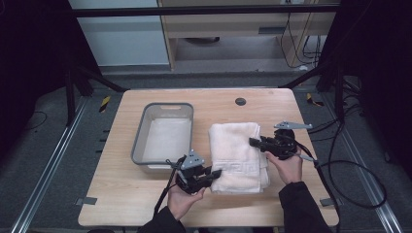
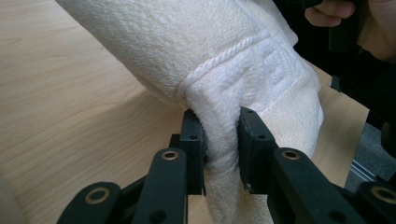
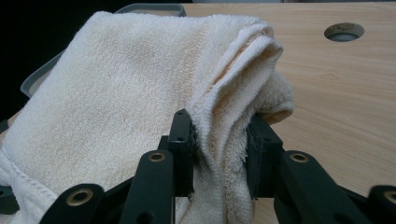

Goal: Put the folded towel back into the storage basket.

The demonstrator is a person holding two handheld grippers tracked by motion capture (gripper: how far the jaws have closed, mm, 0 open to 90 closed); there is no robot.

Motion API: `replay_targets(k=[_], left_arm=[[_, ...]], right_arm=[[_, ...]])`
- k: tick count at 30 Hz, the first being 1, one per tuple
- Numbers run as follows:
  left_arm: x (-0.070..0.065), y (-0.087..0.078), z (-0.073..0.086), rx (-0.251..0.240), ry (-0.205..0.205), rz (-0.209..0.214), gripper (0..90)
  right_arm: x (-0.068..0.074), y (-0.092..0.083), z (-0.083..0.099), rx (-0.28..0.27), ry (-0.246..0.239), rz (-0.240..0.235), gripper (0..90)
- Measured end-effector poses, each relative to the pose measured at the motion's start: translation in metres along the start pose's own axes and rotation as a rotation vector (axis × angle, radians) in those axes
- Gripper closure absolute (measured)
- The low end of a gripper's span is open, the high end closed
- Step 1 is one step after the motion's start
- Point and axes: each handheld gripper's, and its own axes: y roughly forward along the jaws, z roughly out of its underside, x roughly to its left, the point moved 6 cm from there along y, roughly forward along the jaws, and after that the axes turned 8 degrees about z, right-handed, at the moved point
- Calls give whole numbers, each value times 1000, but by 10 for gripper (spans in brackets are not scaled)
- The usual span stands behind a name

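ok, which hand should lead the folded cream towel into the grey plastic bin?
Probably left. The left gripper is shut on the folded cream terry towel at its near-left corner, right beside the grey rectangular plastic bin. The right gripper clamps the far-right edge, away from it.

One folded white towel [image 1: 238, 155] lies on one wooden tabletop [image 1: 272, 104], pinched between two claws: the left claw [image 1: 214, 173] at its near corner, the right claw [image 1: 252, 141] at its far right edge. One grey plastic bin [image 1: 141, 141] sits just beyond the left claw. One round hole [image 1: 240, 101] lies past the right claw.
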Motion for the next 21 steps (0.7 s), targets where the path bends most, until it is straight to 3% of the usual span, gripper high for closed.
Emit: replay_targets(k=[21], left_arm=[[3, -35, -29, -89, 52, -49, 736]], right_arm=[[24, -6, -41, -83, -31, -5, 678]])
